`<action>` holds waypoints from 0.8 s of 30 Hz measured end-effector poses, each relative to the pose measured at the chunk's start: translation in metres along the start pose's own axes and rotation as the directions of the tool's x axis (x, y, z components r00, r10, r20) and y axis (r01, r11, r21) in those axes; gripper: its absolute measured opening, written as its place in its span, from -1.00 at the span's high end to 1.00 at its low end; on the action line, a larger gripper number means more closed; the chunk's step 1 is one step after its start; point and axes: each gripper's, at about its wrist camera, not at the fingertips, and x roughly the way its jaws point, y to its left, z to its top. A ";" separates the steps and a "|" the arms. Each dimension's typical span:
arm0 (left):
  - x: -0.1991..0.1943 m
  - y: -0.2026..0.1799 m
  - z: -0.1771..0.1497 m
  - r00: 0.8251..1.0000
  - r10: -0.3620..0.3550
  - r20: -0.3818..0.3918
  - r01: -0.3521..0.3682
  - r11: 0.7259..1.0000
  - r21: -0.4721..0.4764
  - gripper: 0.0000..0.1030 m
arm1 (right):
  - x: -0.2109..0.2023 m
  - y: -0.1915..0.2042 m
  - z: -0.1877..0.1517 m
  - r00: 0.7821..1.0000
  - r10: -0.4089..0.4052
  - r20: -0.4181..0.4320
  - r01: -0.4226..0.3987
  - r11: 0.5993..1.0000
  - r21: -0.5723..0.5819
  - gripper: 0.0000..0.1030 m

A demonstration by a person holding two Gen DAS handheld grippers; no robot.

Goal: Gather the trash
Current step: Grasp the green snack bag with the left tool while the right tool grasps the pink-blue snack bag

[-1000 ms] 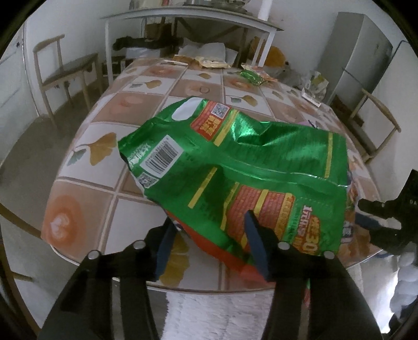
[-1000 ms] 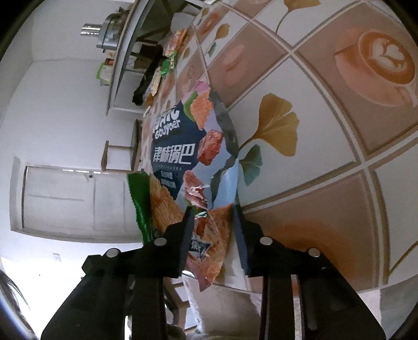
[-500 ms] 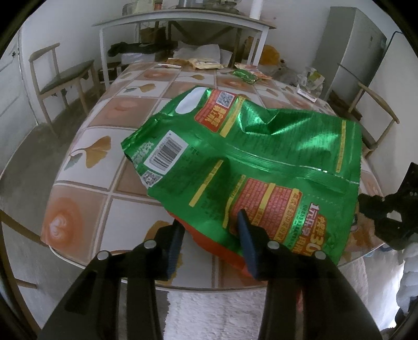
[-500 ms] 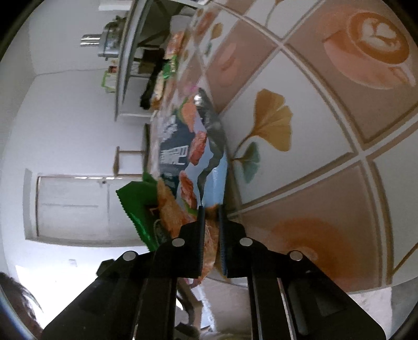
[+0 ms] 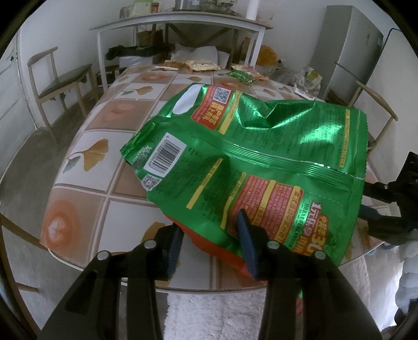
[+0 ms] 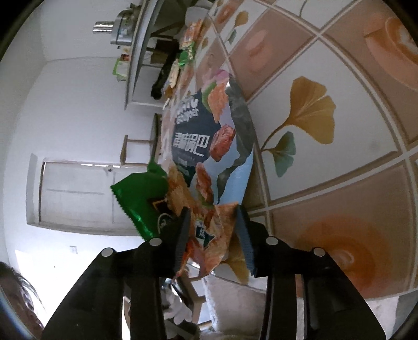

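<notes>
In the left wrist view a large green foil snack bag point(image 5: 261, 146) hangs above the tiled table point(image 5: 86, 183). My left gripper point(image 5: 209, 225) is shut on its lower red-edged end. The same green bag's corner point(image 6: 141, 198) shows in the right wrist view. There a blue and orange snack bag point(image 6: 198, 141) lies at the table's edge point(image 6: 339, 130), its torn lower end between the fingers of my right gripper point(image 6: 212, 211). Those jaws are opening and the pads stand off the bag. From the left wrist view, the right gripper point(image 5: 378, 206) sits just right of the green bag.
Several more wrappers point(image 5: 243, 75) lie at the table's far end. A chair point(image 5: 60, 78) stands at the left, another chair point(image 5: 373, 104) and a fridge point(image 5: 350, 47) at the right, a white side table point(image 5: 177, 21) behind. A white rug point(image 5: 216, 313) lies below the near edge.
The left jaws drew in on the green bag and have held still since. The right jaws pinched the blue and orange bag's end, then spread apart again.
</notes>
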 end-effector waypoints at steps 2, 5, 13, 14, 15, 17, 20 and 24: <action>0.000 0.000 0.000 1.000 -0.003 0.003 0.003 1.000 0.001 0.24 | 0.002 0.002 0.000 1.000 -0.007 0.015 0.007 1.000 0.002 0.29; 0.000 0.000 -0.001 1.000 -0.003 0.008 0.003 1.000 0.001 0.24 | 0.005 0.002 0.000 0.999 -0.025 0.037 0.024 0.999 0.025 0.37; -0.001 0.002 0.001 1.000 -0.025 0.011 0.025 0.999 -0.021 0.36 | 0.005 -0.012 -0.001 0.998 -0.003 0.059 -0.003 0.995 0.101 0.80; -0.001 0.002 0.002 0.999 -0.030 0.012 0.031 0.999 -0.029 0.40 | 0.005 -0.013 -0.001 0.998 -0.001 0.064 -0.006 0.994 0.108 0.83; -0.002 0.004 0.002 0.999 -0.039 0.013 0.039 0.998 -0.040 0.49 | 0.005 -0.014 -0.001 0.998 0.000 0.067 -0.007 0.994 0.108 0.89; -0.001 0.007 0.003 0.998 -0.063 0.012 0.064 0.996 -0.066 0.58 | 0.002 -0.013 -0.002 0.997 0.007 0.074 -0.015 0.995 0.103 0.92; -0.001 0.010 0.005 0.997 -0.074 0.013 0.075 0.994 -0.085 0.61 | -0.008 -0.008 -0.004 0.995 0.015 0.098 -0.023 0.997 0.076 0.93; 0.001 0.009 0.006 0.998 -0.068 0.013 0.069 0.994 -0.081 0.61 | -0.028 0.013 -0.003 0.990 -0.003 0.142 0.009 0.999 -0.038 0.86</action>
